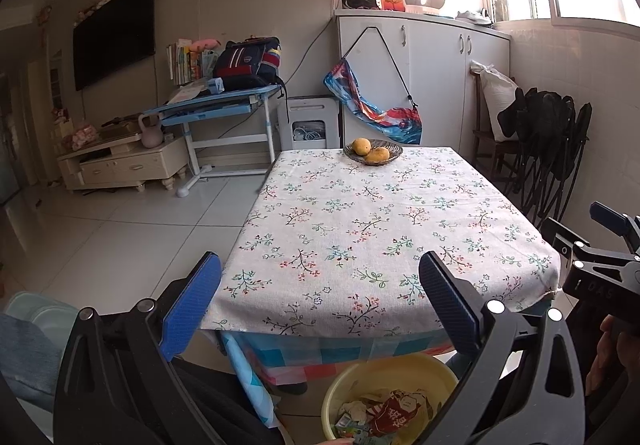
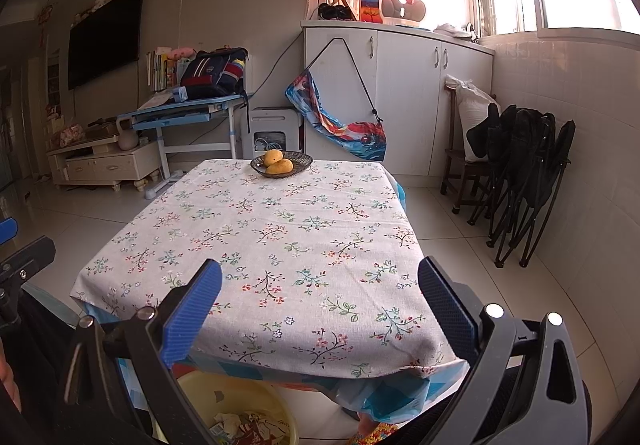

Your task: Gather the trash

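Observation:
A yellow basin sits on the floor under the table's near edge, holding crumpled wrappers and paper trash. It also shows in the right wrist view, with trash inside. My left gripper is open and empty, held above the basin at the table's near edge. My right gripper is open and empty, also over the near edge; it shows at the right of the left wrist view. The floral tablecloth shows no trash on it.
A dark bowl with two yellow fruits stands at the table's far edge. White cabinets stand behind. Folded black chairs lean on the right wall. A blue desk and TV stand are at left.

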Demonstrator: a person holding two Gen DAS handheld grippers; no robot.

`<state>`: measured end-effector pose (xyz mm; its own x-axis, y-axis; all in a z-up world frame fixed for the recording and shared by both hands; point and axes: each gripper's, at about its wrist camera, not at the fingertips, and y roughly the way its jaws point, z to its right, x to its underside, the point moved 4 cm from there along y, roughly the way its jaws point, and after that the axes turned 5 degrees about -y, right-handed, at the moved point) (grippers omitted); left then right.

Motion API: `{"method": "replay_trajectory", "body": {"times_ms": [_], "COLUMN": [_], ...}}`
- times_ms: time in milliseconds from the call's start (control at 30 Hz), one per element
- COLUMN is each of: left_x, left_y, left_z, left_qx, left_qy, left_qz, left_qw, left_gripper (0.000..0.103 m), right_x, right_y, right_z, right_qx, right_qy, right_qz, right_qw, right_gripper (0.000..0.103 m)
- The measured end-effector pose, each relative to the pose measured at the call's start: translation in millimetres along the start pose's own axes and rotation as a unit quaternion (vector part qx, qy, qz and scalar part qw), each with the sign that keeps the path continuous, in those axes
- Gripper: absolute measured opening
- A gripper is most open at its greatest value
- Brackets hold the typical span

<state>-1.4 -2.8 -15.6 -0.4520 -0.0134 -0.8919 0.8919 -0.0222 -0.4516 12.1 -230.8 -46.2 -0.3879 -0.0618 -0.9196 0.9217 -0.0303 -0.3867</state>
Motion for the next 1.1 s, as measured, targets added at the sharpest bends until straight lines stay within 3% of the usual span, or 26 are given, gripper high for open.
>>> {"method": "replay_trajectory", "body": {"times_ms": [400, 1100], "left_x": [1.5, 0.4], "left_y": [5.3, 0.3], "left_z": [-3.7, -4.4], "left_qx": [-0.008, -0.013], "left_qy": [-0.002, 0.000], "left_qz": [-0.014, -0.004], "left_qw": [0.9999, 0.9999], "left_gripper": [0.096, 0.096], "right_x": [0.1, -2.1], "right_y": [-0.3, 0.0], "right_z": [-0.8, -2.4], "right_qx": [0.000, -0.001], "right_qy": [0.000, -0.006], "right_qz": [0.000, 0.000], "right_qw": [1.000, 1.000], "right_gripper": [0.094, 0.094]}}
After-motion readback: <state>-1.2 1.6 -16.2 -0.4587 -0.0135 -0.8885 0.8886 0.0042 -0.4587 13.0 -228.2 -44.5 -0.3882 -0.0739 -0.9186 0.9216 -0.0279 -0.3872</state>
